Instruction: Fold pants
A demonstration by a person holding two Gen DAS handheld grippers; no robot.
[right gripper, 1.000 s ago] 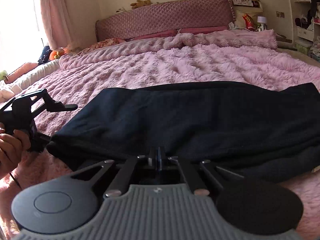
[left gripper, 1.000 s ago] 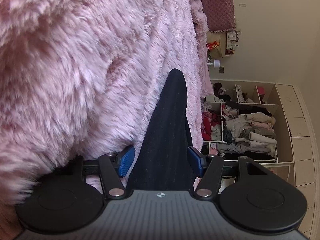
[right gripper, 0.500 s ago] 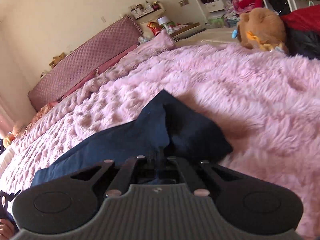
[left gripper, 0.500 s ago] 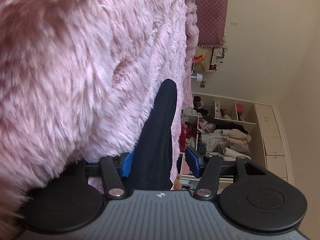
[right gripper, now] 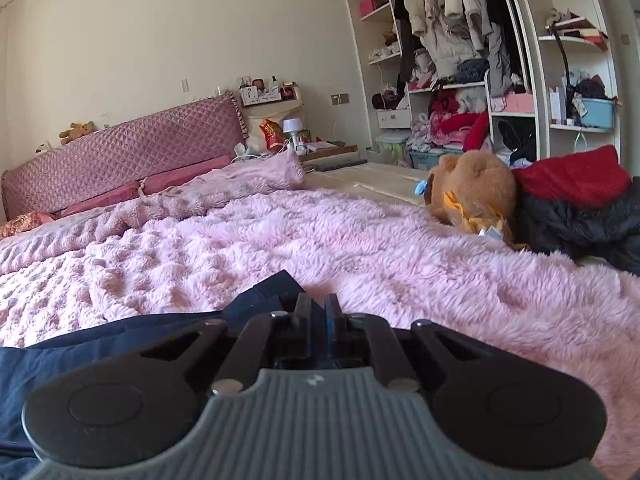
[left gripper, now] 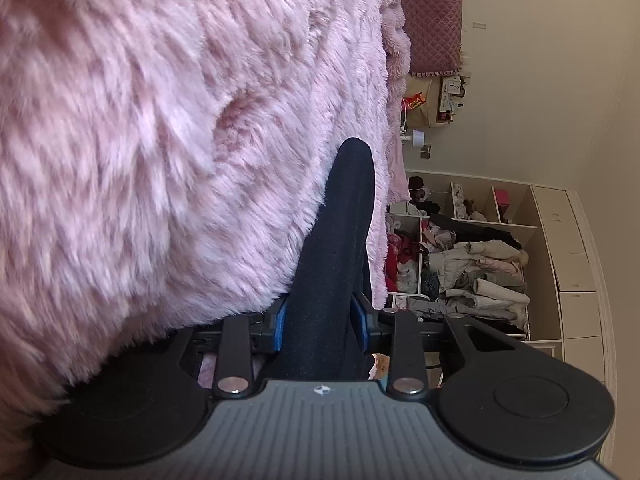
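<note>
Dark navy pants (left gripper: 340, 220) run along the fluffy pink blanket (left gripper: 160, 120) and pass between the blue pads of my left gripper (left gripper: 320, 318). Its jaws are closing, and the pads press on the fabric from both sides. In the right wrist view the pants (right gripper: 120, 344) lie flat at the lower left, and one corner peaks at the tips of my right gripper (right gripper: 317, 308). Those jaws stand almost together and are just starting to open, with a thin bit of the corner still between them. The left gripper does not show in the right wrist view.
A brown plush bear (right gripper: 472, 188), a black jacket (right gripper: 580, 224) and a red cloth (right gripper: 572, 176) lie on the bed's right side. An open wardrobe (right gripper: 460, 60) full of clothes stands beyond. The quilted headboard (right gripper: 120, 156) is at the far left.
My left jaws have drawn in onto the pants. My right gripper has swung right with the pants' end, which now lies low on the blanket, and the view now faces the wardrobe.
</note>
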